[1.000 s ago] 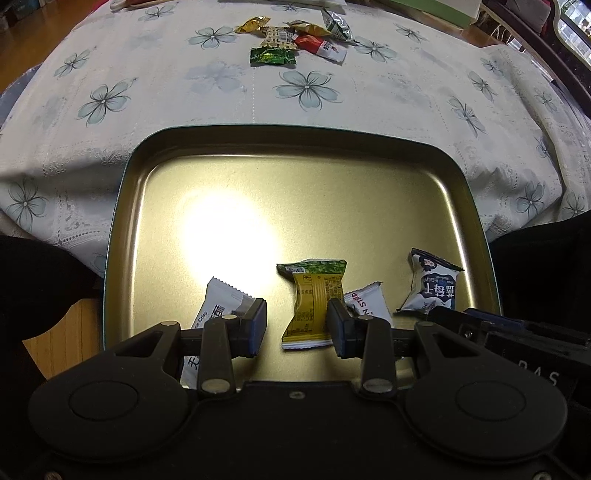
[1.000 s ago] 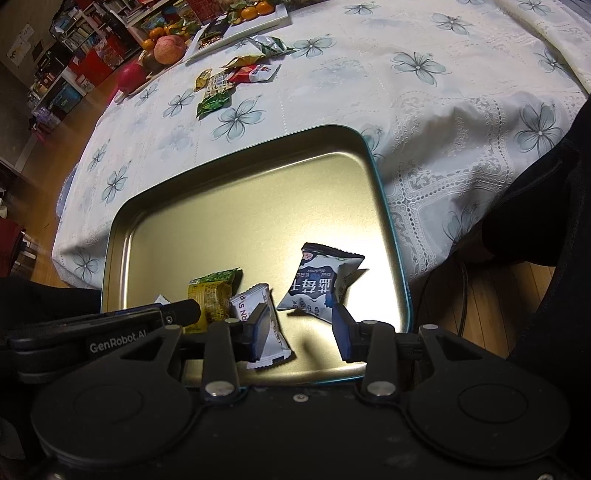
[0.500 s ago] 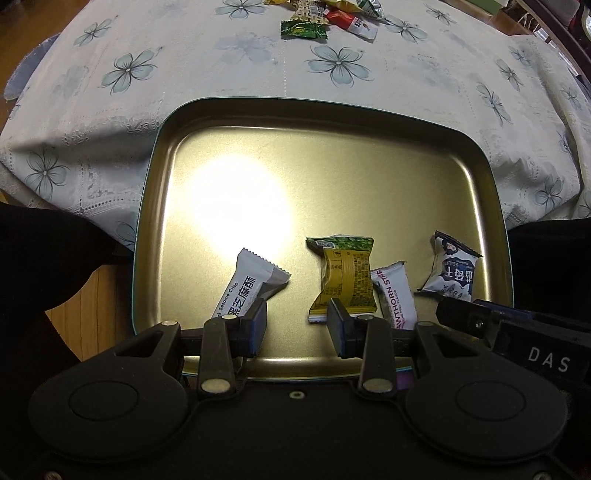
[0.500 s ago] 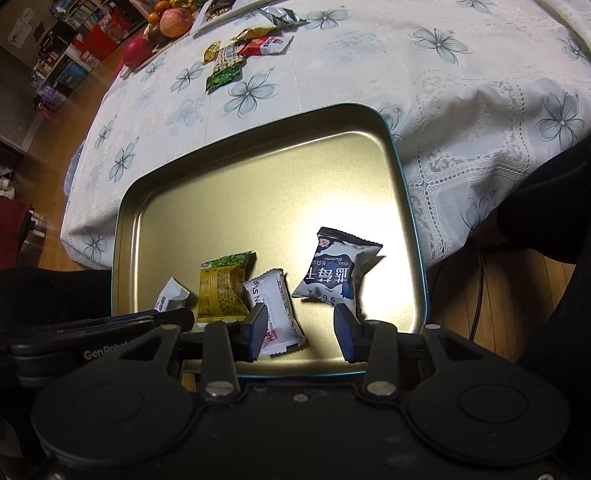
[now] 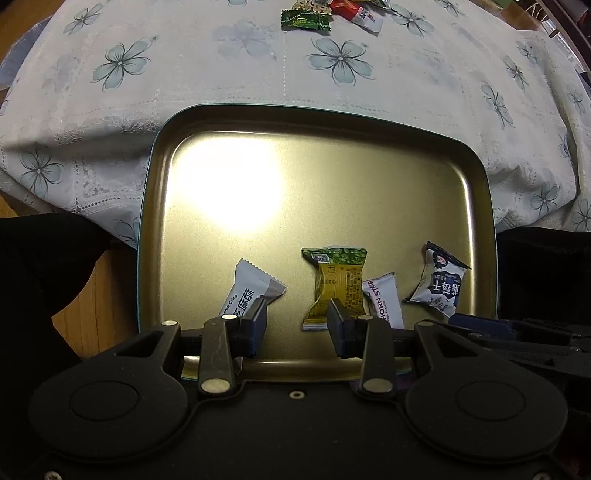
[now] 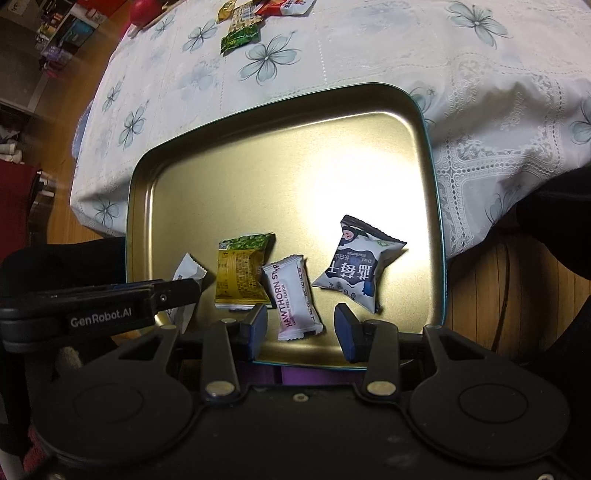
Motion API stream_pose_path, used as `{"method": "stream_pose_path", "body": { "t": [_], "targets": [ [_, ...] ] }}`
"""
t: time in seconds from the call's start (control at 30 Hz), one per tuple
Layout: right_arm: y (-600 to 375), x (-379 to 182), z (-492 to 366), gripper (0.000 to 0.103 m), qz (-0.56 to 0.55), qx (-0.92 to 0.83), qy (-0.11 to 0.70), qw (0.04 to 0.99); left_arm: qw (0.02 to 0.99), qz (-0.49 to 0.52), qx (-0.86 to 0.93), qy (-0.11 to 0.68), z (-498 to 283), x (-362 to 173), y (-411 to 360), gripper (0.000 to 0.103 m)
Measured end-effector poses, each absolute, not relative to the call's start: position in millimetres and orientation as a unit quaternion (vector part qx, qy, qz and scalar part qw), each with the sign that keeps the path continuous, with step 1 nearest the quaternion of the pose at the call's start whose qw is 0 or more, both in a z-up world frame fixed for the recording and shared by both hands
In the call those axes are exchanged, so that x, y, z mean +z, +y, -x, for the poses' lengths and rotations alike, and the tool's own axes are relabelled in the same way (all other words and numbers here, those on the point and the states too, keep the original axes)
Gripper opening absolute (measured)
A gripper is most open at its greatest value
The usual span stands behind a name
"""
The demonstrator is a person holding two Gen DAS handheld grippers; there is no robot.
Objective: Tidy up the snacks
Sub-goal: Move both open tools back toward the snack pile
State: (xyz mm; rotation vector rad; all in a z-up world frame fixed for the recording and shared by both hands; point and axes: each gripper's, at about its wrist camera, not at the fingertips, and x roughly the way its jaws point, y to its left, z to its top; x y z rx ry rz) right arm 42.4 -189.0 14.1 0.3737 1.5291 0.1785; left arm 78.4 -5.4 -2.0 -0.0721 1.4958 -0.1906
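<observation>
A gold metal tray (image 5: 332,155) (image 6: 280,147) lies at the near table edge. In it lie a white sesame crisp packet (image 5: 255,286) (image 6: 188,271), a yellow-green packet (image 5: 336,284) (image 6: 240,269), a white hawthorn strip packet (image 5: 384,302) (image 6: 291,295) and a dark blue and white packet (image 5: 441,284) (image 6: 360,269). My left gripper (image 5: 295,325) is open and empty, above the tray's near rim. My right gripper (image 6: 301,332) is open and empty, over the near rim, in front of the hawthorn packet.
More snack packets lie far back on the flowered tablecloth: a green one (image 5: 304,22) (image 6: 240,37), a red-white one (image 5: 360,14) and others (image 6: 255,11). The other gripper's dark body shows at each view's side (image 6: 99,310) (image 5: 517,332). Wooden floor lies below the table edge (image 6: 491,288).
Both grippers have drawn back toward me and risen; the tray and its four packets look farther off. The packets have not moved. Both grippers stay open.
</observation>
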Motion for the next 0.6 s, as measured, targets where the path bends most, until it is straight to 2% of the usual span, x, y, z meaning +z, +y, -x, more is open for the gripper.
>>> {"method": "stream_pose_path", "body": {
  "t": [0.6],
  "targets": [
    [-179,32,-121,0.043,-0.120,0.107,0.726,0.669,0.723,0.018,-0.094,0.684,-146,18,-4,0.045]
  ]
}}
